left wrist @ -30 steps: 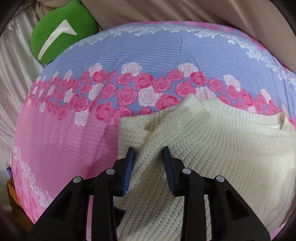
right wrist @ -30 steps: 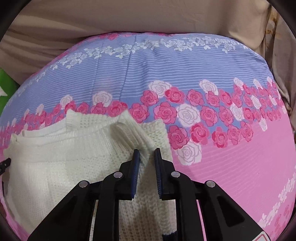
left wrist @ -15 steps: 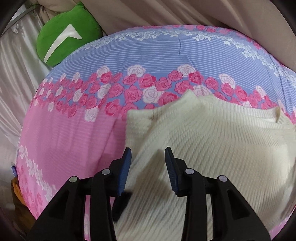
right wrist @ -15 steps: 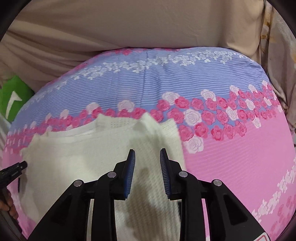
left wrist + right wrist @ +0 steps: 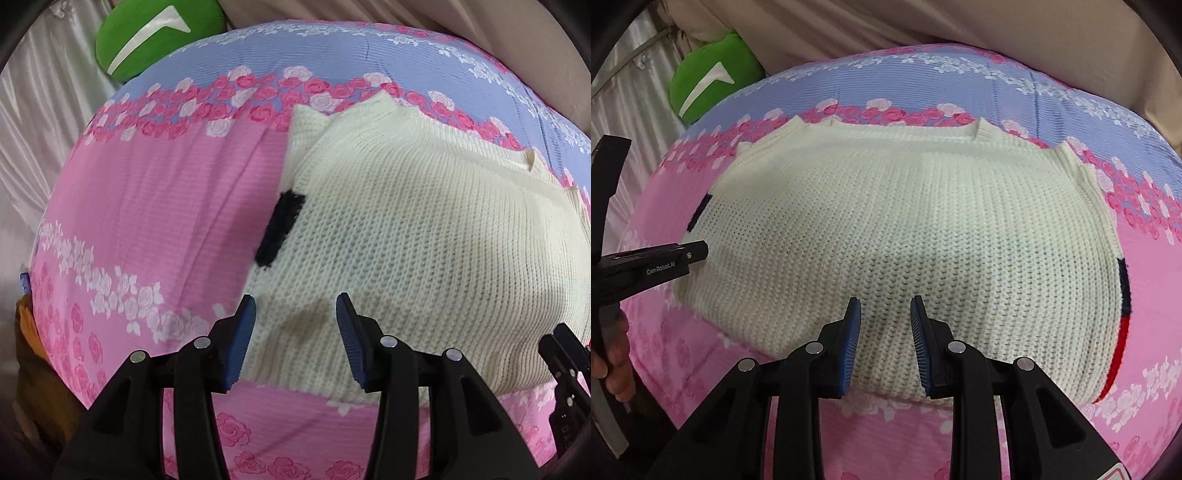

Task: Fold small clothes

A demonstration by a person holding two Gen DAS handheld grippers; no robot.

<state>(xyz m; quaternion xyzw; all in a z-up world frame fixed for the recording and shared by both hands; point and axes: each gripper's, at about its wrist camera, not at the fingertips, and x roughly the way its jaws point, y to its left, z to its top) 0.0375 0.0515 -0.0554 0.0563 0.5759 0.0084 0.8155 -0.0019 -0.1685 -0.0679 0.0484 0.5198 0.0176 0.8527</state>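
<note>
A cream knit sweater lies flat on the flowered sheet, sleeves folded under, with a dark patch at its left edge and a dark and red stripe at its right edge. It also shows in the left wrist view. My left gripper is open and empty above the sweater's near left corner. My right gripper is open and empty above the sweater's near hem. The left gripper's tip shows at the sweater's left side.
The pink and blue rose-print sheet covers the bed. A green cushion sits at the far left corner; it also shows in the right wrist view. Beige fabric lies behind the bed. The right gripper's edge shows at the right.
Both grippers have opened, let go of the folded-in sleeves, and pulled back toward the near hem. The sweater now lies flat as a rectangle.
</note>
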